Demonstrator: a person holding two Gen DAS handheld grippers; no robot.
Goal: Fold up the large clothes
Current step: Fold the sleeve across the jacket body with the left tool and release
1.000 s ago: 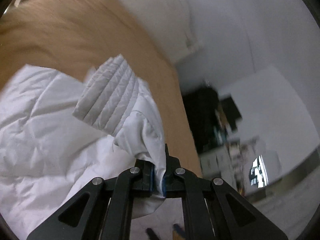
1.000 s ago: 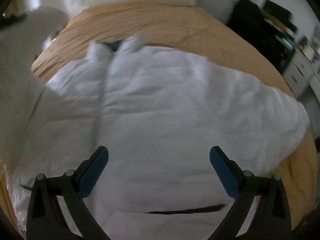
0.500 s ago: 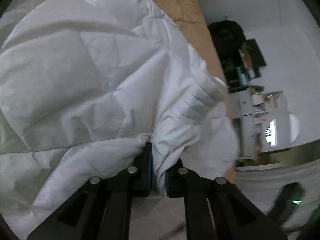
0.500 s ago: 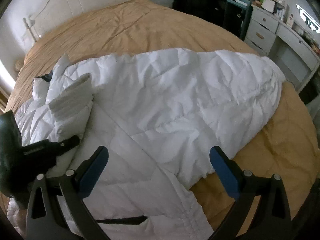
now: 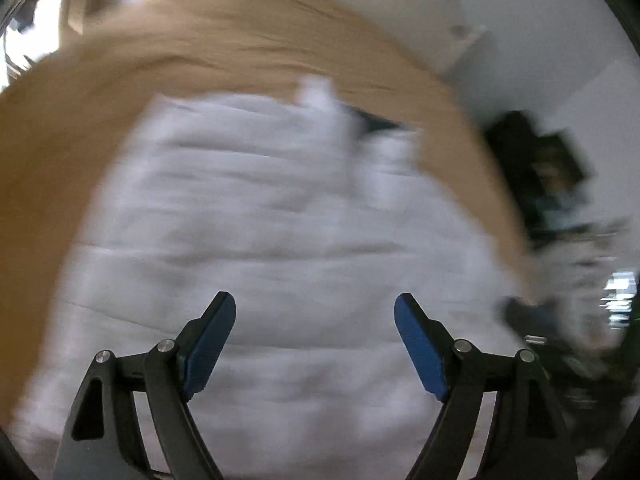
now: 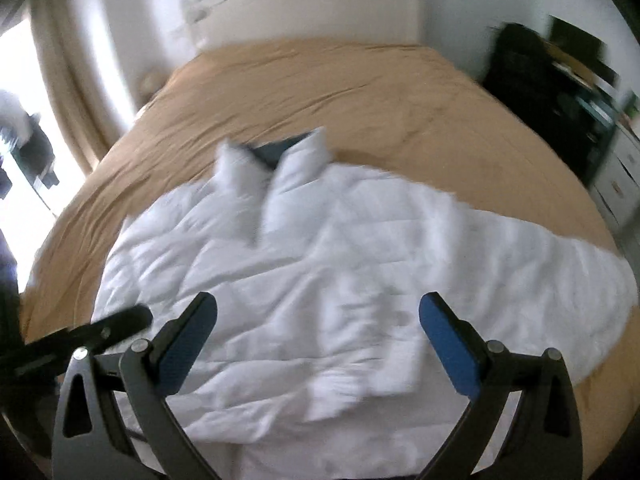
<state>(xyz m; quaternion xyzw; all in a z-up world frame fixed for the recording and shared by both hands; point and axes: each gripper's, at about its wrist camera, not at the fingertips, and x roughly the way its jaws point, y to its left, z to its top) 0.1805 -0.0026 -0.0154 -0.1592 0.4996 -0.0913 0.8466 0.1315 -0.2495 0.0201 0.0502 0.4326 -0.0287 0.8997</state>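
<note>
A large white quilted jacket (image 6: pixel 304 280) lies spread on the tan bed cover (image 6: pixel 360 92), collar toward the headboard, one sleeve stretched out to the right (image 6: pixel 560 272) and the other folded across the body. It fills the blurred left wrist view (image 5: pixel 280 240) too. My left gripper (image 5: pixel 315 320) is open and empty above the jacket's body. My right gripper (image 6: pixel 318 320) is open and empty above the jacket's lower middle. The left gripper's dark finger (image 6: pixel 116 322) shows at the left of the right wrist view.
A white headboard (image 6: pixel 312 12) stands at the far end of the bed. Dark shelves (image 6: pixel 560 80) and white drawers (image 6: pixel 616 176) stand along the right side. A bright window with curtain (image 6: pixel 60 80) is at the left.
My left gripper has let go of the jacket sleeve and opened wide; the sleeve now lies across the jacket's body. Both grippers have drawn back above the jacket.
</note>
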